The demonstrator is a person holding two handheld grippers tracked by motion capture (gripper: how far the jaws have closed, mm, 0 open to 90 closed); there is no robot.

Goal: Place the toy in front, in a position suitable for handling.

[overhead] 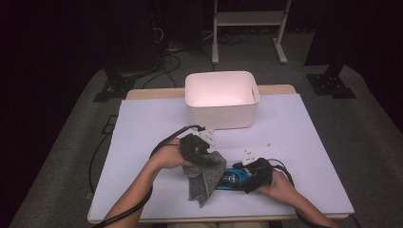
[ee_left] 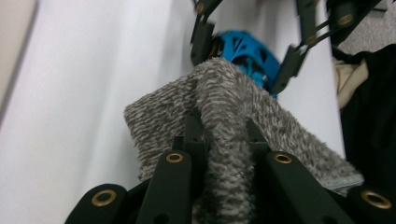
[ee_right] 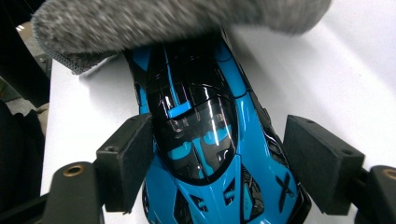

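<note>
A blue and black toy car (overhead: pixel 231 180) lies on the white table cover near the front edge. Its nose is tucked under a grey fuzzy cloth (overhead: pixel 205 176). My left gripper (overhead: pixel 196 150) is shut on a fold of that cloth (ee_left: pixel 224 98) and holds it draped over the car's front (ee_left: pixel 245 51). My right gripper (overhead: pixel 248 177) comes in from the right and is shut on the car (ee_right: pixel 201 140), one pad (ee_right: pixel 128 161) on each side of the cabin. The cloth (ee_right: pixel 163 21) hides the car's far end.
A white rectangular bin (overhead: pixel 221 114) stands open behind the work spot at the table's middle back. The white table cover (overhead: pixel 147 123) stretches bare to the left and right. Black cables trail from both grippers toward the person's forearms.
</note>
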